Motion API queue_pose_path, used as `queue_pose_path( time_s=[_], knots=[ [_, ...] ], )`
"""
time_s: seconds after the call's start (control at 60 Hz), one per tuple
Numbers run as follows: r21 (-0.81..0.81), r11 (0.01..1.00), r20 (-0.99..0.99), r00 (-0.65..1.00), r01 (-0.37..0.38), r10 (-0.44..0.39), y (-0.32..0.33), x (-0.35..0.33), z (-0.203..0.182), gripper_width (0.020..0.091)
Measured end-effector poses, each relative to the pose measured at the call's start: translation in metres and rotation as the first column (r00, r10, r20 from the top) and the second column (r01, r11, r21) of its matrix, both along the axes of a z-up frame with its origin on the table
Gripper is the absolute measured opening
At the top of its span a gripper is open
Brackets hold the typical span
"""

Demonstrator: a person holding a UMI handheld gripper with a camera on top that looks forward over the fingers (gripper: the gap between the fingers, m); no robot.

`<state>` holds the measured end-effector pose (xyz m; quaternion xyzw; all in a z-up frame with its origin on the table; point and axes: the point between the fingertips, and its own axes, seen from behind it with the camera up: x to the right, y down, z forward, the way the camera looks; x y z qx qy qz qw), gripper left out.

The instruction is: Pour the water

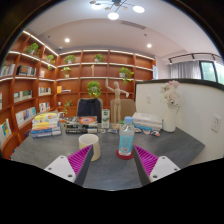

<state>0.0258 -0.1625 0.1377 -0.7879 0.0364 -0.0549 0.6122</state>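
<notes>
Fingers spread wide, holding nothing, aimed level across the grey table. Just ahead, slightly between them: clear bottle with blue label, upright, and beside it a pale cup, probably set close for pouring.

White fingers with magenta pads

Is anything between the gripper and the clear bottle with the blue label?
Nothing visible. The clear plastic bottle with the blue label stands just ahead of the open gripper; the small beige cup stands beside it, off the path.
</notes>
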Motion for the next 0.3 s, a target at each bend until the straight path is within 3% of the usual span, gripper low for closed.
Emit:
queue_pose_path(
  time_s=[0.3],
  knots=[
    [0.021, 0.999, 0.023, 0.998, -0.05, 0.05, -0.028, -0.024, 0.015, 0.079]
  ],
)
